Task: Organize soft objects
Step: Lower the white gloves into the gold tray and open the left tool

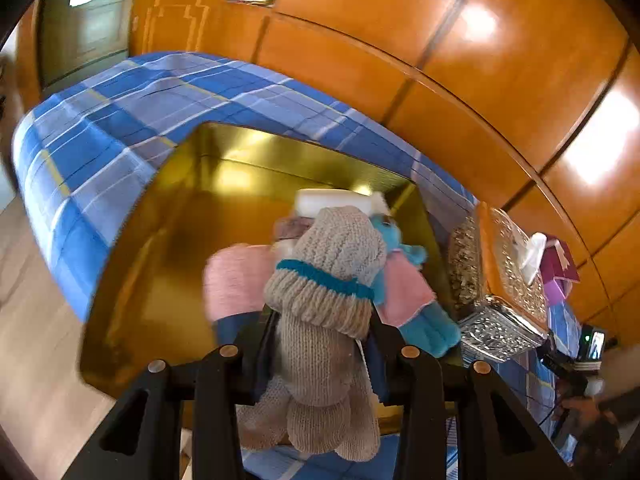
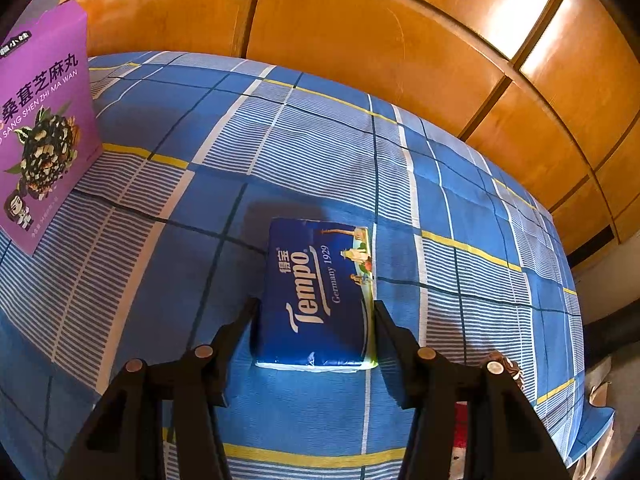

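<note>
Left gripper (image 1: 320, 320) clamps knit glove (image 1: 324, 304) over gold box (image 1: 168, 216); right gripper (image 2: 314, 308) straddles tissue pack (image 2: 316, 292), jaws apart.

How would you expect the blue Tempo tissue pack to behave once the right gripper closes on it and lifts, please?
The Tempo tissue pack looks film-wrapped and glossy, so it may slip a little. It is probably light and squashy, likely denting between the right gripper fingers. Lying flat on the plaid bedspread, it should not roll.

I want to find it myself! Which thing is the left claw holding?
Look at the gold box on the blue checked bed. Just over its near side, the left claw grips a knitted glove: beige with one teal stripe, unlike the pink and blue things behind.
</note>
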Available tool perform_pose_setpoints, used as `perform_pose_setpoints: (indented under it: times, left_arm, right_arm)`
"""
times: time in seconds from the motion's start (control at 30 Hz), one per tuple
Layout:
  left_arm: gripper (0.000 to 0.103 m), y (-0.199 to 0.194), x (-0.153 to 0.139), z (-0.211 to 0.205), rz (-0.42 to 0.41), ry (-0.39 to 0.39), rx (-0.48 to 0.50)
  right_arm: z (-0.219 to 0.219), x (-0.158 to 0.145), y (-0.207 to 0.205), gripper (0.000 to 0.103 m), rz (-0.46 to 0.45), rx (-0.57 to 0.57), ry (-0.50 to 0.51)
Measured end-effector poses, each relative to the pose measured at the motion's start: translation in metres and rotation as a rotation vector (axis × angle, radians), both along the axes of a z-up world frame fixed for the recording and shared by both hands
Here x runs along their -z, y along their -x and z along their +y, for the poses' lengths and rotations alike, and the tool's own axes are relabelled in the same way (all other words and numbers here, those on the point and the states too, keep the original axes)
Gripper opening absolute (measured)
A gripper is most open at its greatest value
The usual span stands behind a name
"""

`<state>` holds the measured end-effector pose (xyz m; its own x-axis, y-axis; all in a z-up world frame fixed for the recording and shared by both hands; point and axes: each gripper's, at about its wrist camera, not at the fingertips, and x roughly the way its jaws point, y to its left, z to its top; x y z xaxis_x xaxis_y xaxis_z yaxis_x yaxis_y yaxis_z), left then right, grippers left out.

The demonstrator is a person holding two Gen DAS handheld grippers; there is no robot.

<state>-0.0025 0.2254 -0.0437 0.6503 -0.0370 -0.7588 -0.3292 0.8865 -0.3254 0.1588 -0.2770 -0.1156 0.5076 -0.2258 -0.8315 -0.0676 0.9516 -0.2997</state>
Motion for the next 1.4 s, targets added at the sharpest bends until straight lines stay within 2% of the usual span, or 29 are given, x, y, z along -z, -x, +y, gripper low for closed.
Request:
perform_pose_setpoints:
  times: [0.07,0.13,0.2,0.37,0.53,0.7,0.87,0.97,1.03,1.13,1.2,1.27,1.4]
  left_arm:
    - [0.041,-0.013,0.004,-0.008,0.02,-0.043,0.021]
    - [0.041,-0.025,0.015,-0.008,0.06,-0.035,0.021]
    - [0.041,-0.036,0.026,-0.008,0.109,-0.065,0.011]
    - [0.047,-0.048,0.037,-0.002,0.123,-0.128,-0.012]
    - [0.075,-0.043,0.031,-0.004,0.105,-0.228,-0.004]
    - [0.084,-0.03,0.025,-0.007,0.084,-0.293,-0.01]
    - [0.084,-0.011,0.01,-0.01,0.022,-0.34,-0.044]
    - [0.083,-0.004,-0.002,-0.018,-0.032,-0.397,-0.037]
    - [0.069,-0.006,-0.004,-0.024,-0.045,-0.417,-0.005]
    - [0.066,-0.018,0.004,-0.027,-0.005,-0.416,0.021]
    - [0.065,-0.031,0.02,-0.025,0.063,-0.441,0.022]
    - [0.064,-0.04,0.033,-0.018,0.111,-0.409,0.012]
    - [0.066,-0.039,0.033,-0.008,0.105,-0.378,-0.031]
  right_arm:
    - [0.0,0.0,0.0,0.054,0.0,0.0,0.001]
    - [0.0,0.0,0.0,0.054,0.001,-0.001,0.002]
    - [0.0,0.0,0.0,0.054,0.002,-0.002,0.003]
    - [0.001,0.0,0.0,0.054,0.002,-0.002,0.005]
    - [0.001,0.0,0.0,0.054,0.002,0.001,0.004]
    - [0.001,0.0,0.0,0.054,0.001,0.006,0.007]
    - [0.002,0.0,0.0,0.054,-0.001,0.009,0.016]
    - [0.004,0.0,0.001,0.054,-0.002,0.008,0.026]
    - [0.004,0.0,0.001,0.054,-0.003,0.01,0.028]
    - [0.004,0.0,0.001,0.054,-0.003,0.01,0.028]
    - [0.004,0.001,0.001,0.054,-0.003,0.011,0.028]
    - [0.004,0.001,0.001,0.054,-0.003,0.011,0.028]
    - [0.004,0.001,0.001,0.054,-0.001,0.013,0.024]
